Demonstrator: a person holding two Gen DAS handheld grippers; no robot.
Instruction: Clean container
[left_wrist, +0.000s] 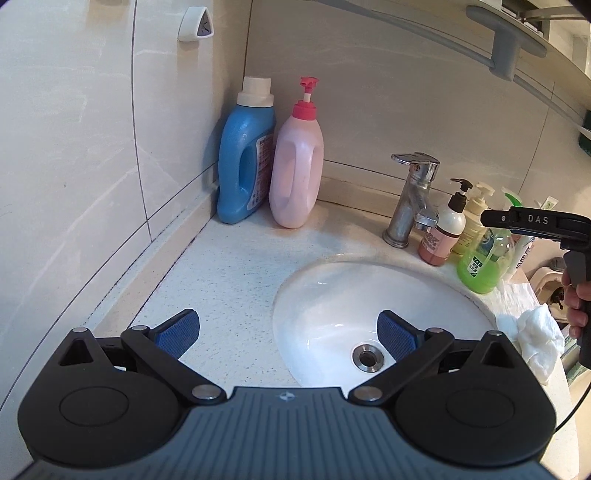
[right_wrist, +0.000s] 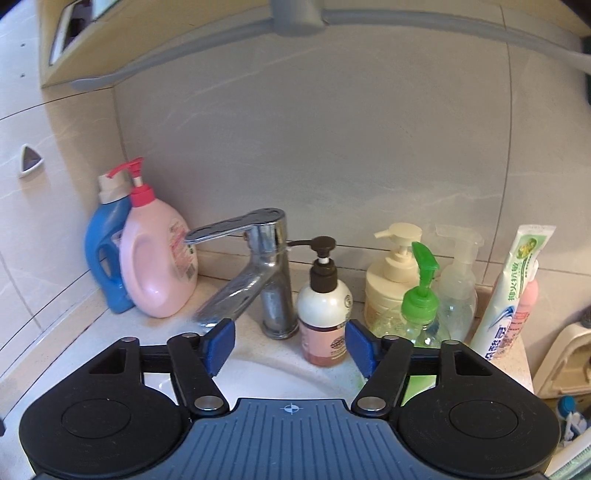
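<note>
Sink (left_wrist: 317, 280) sits under your left gripper (left_wrist: 288, 332), drain at 12 o'clock; fingers wide, empty. Right gripper (right_wrist: 290, 341) wide, empty, faces faucet (right_wrist: 271, 266).

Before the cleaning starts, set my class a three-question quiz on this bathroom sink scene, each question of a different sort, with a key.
1. True or false: the left gripper holds the pink pump bottle.
2. Which bottle stands nearest the faucet on its right in the right wrist view? A) blue detergent bottle B) white bottle with dark pump C) toothpaste tube
3. Fill in: the crumpled white cloth lies on the counter to the ___ of the sink basin in the left wrist view.

Key: 1 false; 2 B; 3 right.
</note>
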